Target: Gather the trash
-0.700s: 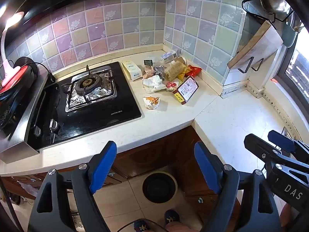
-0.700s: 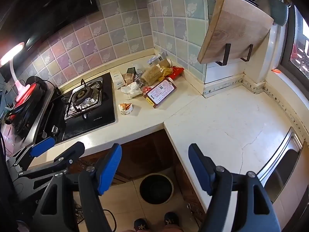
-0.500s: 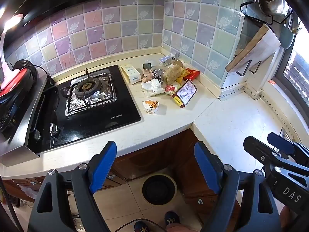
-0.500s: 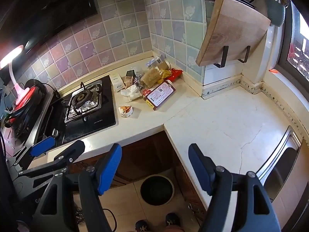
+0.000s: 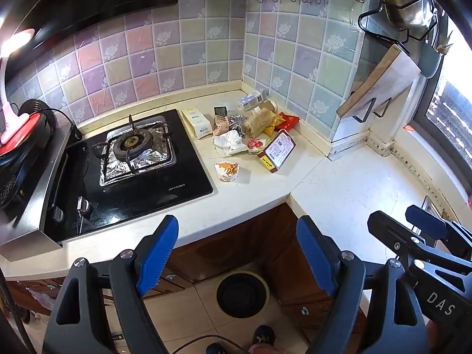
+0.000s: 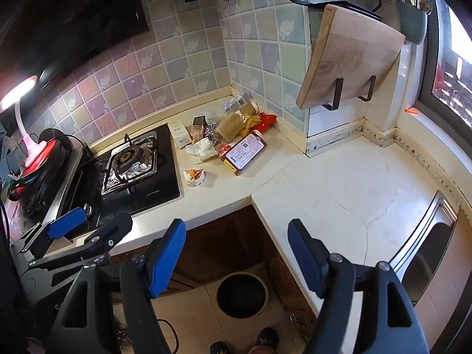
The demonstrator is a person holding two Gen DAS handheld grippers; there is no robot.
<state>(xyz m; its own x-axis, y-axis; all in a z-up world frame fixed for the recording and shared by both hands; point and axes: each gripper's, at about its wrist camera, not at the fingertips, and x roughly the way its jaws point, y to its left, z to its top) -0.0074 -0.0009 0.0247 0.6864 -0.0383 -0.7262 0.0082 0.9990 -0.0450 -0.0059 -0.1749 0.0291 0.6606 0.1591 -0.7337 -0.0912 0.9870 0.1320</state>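
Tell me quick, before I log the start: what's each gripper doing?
Left gripper: open, holding nothing.
Right gripper: open, holding nothing.

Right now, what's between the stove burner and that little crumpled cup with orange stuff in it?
Only black glass stovetop and a strip of bare counter separate the burner from the crumpled cup. Both wrist views show this.

Black gripper frames (image 5: 236, 253) — blue fingers (image 5: 157, 253), silver screws, white "DAS" lettering.
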